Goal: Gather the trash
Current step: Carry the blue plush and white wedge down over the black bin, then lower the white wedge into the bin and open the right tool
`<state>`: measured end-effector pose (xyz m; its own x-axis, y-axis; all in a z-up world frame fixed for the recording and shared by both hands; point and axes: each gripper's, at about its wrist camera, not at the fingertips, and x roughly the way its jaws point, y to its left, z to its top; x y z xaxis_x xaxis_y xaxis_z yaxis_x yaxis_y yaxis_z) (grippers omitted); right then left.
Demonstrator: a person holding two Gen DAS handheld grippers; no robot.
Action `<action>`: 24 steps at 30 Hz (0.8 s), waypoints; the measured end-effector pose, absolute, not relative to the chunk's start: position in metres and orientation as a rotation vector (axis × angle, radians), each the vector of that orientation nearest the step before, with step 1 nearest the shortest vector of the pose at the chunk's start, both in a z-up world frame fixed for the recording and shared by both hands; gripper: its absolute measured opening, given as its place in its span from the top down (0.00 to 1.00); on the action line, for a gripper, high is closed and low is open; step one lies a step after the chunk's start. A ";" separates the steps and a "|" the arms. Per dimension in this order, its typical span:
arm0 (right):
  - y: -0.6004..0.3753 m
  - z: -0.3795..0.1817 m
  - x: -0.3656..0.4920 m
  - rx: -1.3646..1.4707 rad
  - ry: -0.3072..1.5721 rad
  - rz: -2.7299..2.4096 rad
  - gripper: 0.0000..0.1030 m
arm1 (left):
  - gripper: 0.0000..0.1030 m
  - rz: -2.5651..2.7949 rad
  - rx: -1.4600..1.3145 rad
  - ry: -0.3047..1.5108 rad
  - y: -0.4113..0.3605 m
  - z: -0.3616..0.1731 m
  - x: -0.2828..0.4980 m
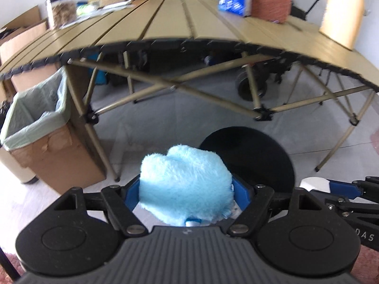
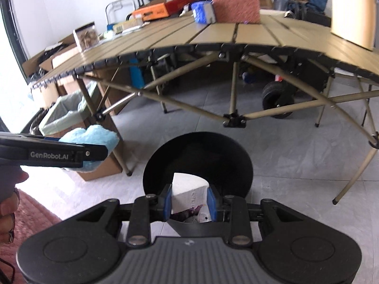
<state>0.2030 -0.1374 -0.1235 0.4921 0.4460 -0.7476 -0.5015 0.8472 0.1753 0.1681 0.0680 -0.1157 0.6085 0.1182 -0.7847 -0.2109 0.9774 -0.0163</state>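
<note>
table edge [image 1: 189,41] ahead | lined box [image 1: 35,127] left | tiled floor [image 2: 296,156] open

L gripper [image 1: 186,189] tilted down toward floor, jaws wide, blue pads clamped on both sides of a fluffy light-blue plush [image 1: 184,184]. R gripper [image 2: 190,203] also angled down, jaws nearly together, pads pinching a white folded tissue pack [image 2: 188,193]. Both sit side by side, L one visible at left edge of R view. Person's hand [image 2: 8,203] wraps L gripper's handle, fingers curled.
</note>
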 end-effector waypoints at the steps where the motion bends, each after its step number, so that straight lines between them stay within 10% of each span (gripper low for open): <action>1: -0.135 -0.126 0.207 -0.075 0.895 0.580 0.72 | 0.25 0.205 -0.117 0.905 0.073 -0.119 0.169; 24: -0.070 -0.201 0.281 -0.147 1.103 0.509 0.71 | 0.25 0.268 -0.179 0.962 0.124 -0.160 0.202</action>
<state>0.2809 -0.0700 -0.2013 0.3493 0.3196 -0.8808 -0.4628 0.8762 0.1344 0.2016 0.1241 -0.1601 0.5428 0.1456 -0.8272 -0.3037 0.9522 -0.0317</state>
